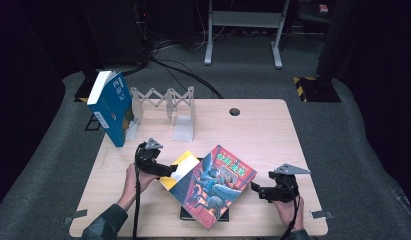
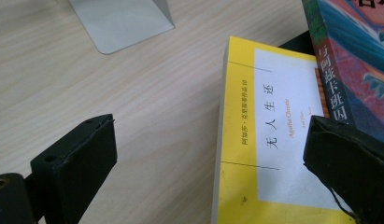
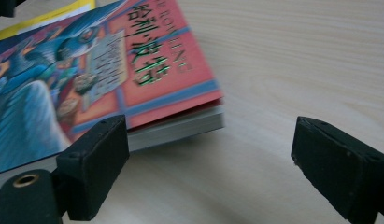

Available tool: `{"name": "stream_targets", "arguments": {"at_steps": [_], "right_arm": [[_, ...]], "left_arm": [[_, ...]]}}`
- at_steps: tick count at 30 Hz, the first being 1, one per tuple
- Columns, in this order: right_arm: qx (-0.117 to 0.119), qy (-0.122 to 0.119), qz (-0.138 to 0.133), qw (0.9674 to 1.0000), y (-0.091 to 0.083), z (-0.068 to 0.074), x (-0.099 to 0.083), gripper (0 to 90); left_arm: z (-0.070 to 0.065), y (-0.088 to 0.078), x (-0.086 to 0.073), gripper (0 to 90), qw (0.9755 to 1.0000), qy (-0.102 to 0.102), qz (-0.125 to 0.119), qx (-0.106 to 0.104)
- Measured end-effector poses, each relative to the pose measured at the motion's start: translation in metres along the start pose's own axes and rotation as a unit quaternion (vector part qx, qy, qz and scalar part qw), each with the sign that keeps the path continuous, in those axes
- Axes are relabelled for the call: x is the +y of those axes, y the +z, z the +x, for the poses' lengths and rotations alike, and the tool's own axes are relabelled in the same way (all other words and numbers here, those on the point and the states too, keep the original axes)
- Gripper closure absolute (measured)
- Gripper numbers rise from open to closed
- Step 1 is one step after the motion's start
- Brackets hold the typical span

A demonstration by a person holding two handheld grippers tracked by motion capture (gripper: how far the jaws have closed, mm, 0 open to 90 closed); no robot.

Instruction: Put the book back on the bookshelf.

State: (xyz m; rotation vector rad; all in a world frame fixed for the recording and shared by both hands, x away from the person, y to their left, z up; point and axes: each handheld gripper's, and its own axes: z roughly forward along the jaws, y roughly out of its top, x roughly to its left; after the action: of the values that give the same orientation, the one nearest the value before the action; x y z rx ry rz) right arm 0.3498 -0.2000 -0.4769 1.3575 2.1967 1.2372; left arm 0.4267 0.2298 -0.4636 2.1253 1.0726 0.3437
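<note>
A colourful red and blue book (image 1: 213,185) lies slanted on top of a yellow book (image 1: 179,167) and a dark book (image 1: 203,216) near the table's front. My left gripper (image 1: 169,170) is at the yellow book's left side. In the left gripper view it (image 2: 208,154) is open, one jaw over the bare table and the other over the yellow book (image 2: 273,140), whose long edge runs between them. My right gripper (image 1: 254,189) is just right of the colourful book. It (image 3: 210,158) is open, with the colourful book's corner (image 3: 147,79) beside its left jaw and nothing gripped.
A blue book (image 1: 110,107) leans upright at the left end of a white folding book rack (image 1: 165,102) at the back of the wooden table (image 1: 263,135). A white divider (image 2: 119,23) of the rack stands ahead of my left gripper. A round hole (image 1: 235,111) is in the tabletop.
</note>
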Motion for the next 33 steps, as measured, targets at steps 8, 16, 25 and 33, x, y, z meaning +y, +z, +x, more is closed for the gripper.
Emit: {"name": "stream_targets", "arguments": {"at_steps": [8, 16, 25, 33], "right_arm": [[0.062, 0.01, 0.016, 0.9979, 0.005, 0.03, -0.011, 9.4], [0.064, 0.042, 0.028, 0.9967, 0.017, 0.04, -0.01, 4.1], [0.065, 0.055, 0.029, 0.996, 0.021, 0.037, -0.006, 9.3], [0.04, 0.042, 0.033, 0.9978, 0.026, 0.039, 0.003, 8.6]], "left_arm": [[-0.005, 0.012, -0.008, 3.0, 0.9998, 0.006, 0.018, -0.002], [-0.008, 0.013, -0.009, 3.0, 0.9999, 0.009, 0.012, -0.006], [-0.013, 0.013, -0.009, 3.0, 0.9997, 0.011, 0.015, -0.016], [-0.016, 0.012, -0.011, 2.9, 0.9998, 0.013, 0.011, -0.012]]}}
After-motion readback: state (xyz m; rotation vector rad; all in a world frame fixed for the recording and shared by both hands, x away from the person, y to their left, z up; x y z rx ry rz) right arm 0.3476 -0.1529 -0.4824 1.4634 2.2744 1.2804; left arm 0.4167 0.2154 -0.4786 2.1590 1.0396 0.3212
